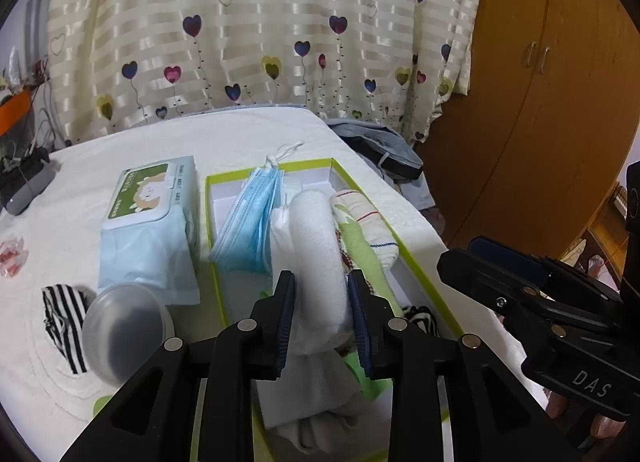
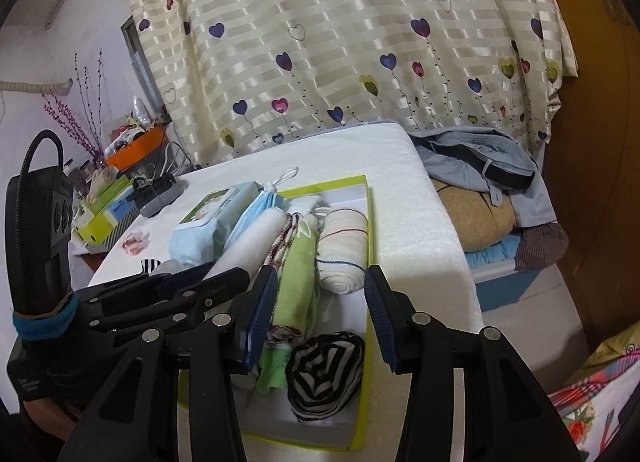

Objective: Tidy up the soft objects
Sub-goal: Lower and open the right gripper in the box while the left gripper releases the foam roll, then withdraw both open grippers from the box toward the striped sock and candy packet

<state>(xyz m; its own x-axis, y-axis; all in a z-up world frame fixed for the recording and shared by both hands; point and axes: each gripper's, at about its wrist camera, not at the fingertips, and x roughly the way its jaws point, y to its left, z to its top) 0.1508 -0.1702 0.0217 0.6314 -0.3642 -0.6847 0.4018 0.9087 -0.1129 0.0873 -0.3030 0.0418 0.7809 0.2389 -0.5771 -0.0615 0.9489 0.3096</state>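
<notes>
Closest in the left wrist view, the left tongs (image 1: 322, 290) are clenched on a white rolled towel (image 1: 316, 246), one blue pad pressed to each flank of the roll. The roll lies lengthwise along the fingers and sits inside the green-rimmed box (image 1: 424, 274), so the grip looks meant to steer it into a lane between its neighbours rather than to lift it away. The right tongs (image 2: 318, 282) hang released, jaws wide apart and grasping nothing, poised over the near end of the same box (image 2: 362, 394). Directly below and between those open fingers lies a black-and-white striped bundle (image 2: 326, 372), coiled on the box floor, near but apparently not touched. To me that placement suggests it has been set down and the tongs are free for the next item.

Further in, a green cloth (image 2: 296, 282) lies alongside the towel, and beyond the right tongs a cream roll with thin red and blue stripes (image 2: 346, 250) rests against the box's right wall. Blue face masks (image 1: 252, 221) lean against the towel's left side, their ear loops trailing over the far rim. Outside the box on the white table (image 1: 248, 129), a wet-wipes pack (image 1: 152, 221) stands just beside the left wall, with a grey domed container (image 1: 124, 322) and a second striped piece (image 1: 64, 322) nearer the camera, still to be sorted, I would judge.
</notes>
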